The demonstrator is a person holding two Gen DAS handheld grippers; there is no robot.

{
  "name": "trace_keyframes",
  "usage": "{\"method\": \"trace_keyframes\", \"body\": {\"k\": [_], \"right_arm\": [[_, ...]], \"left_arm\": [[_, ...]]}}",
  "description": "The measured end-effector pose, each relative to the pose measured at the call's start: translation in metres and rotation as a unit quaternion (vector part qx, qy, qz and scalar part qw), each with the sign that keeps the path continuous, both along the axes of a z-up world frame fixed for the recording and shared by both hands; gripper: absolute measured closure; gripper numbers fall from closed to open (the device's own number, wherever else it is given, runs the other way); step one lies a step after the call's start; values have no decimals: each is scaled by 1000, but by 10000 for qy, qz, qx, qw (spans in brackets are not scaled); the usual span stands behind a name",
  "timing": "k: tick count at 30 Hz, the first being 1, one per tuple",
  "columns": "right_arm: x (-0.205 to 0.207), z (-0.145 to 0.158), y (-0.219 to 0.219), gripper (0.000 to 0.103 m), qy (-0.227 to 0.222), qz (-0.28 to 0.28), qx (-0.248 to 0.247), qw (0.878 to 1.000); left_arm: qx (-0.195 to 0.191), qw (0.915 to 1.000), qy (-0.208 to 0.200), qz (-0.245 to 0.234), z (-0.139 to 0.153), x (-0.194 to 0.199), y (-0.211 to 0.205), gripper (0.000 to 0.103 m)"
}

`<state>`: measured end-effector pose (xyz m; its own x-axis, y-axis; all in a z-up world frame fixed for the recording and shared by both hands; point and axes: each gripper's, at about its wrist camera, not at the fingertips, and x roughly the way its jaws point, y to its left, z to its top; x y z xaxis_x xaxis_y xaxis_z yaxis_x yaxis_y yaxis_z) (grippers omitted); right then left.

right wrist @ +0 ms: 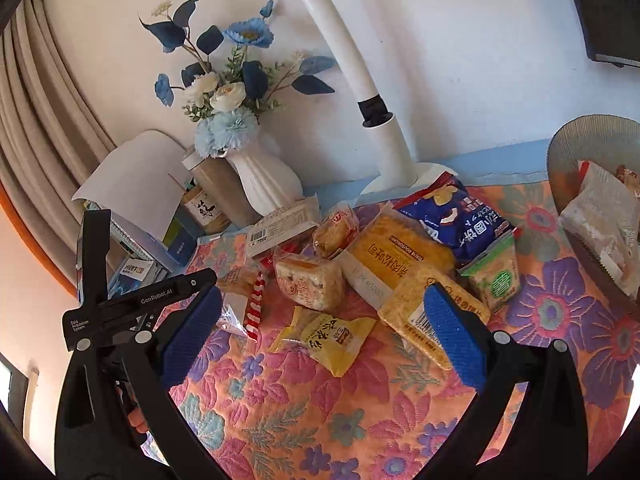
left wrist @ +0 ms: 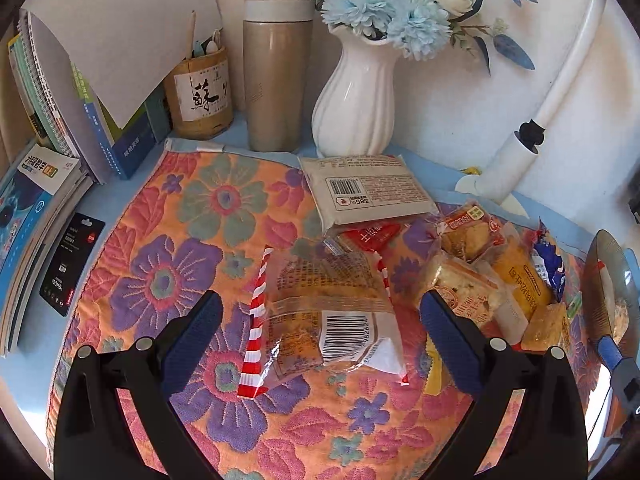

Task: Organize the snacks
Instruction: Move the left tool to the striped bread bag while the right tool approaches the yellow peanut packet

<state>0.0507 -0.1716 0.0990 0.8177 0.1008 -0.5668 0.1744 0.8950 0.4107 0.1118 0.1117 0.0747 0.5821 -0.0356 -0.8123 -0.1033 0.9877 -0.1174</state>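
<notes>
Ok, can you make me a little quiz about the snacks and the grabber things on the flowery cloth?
1. True or false: the left gripper is already squeezing the clear packet with red-and-white striped edges.
2. Which snack lies nearest the right gripper? A) blue bag B) small yellow packet C) green packet
3. Fill in: some packets already sit in the grey ____ on the right.

Key
1. False: its jaws are wide open, with the packet lying between them on the flowery cloth.
2. B.
3. Bowl.
</notes>
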Motion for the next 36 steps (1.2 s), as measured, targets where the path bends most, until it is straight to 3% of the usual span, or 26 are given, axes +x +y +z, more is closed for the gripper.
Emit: {"method": "trace_keyframes", "body": {"k": [6, 17, 20, 23, 31, 36], "right_arm": [[31, -39, 29, 3, 436, 136, -24, 9990], [81, -95, 58, 3, 1486, -244, -866, 9848], [87, -100, 71, 3, 1551, -288, -1375, 9779], [89, -102, 76, 3, 1652, -255, -1565, 9734], [82, -100, 69, 3, 1494, -217, -1312, 9798], [84, -101, 75, 3, 1624, -194, -1540, 9745]], "left_arm": [[-312, 9993, 173, -127, -26, 6, 5, 5], [-992, 9945, 92, -338, -67, 14, 9, 5], [-656, 9964, -327, -419, -74, 5, 1, 5], [-357, 9981, -252, -427, -75, 4, -8, 5], [-388, 9980, -254, -427, -76, 7, -8, 5], [-390, 9980, -255, -425, -76, 6, -8, 5]]}}
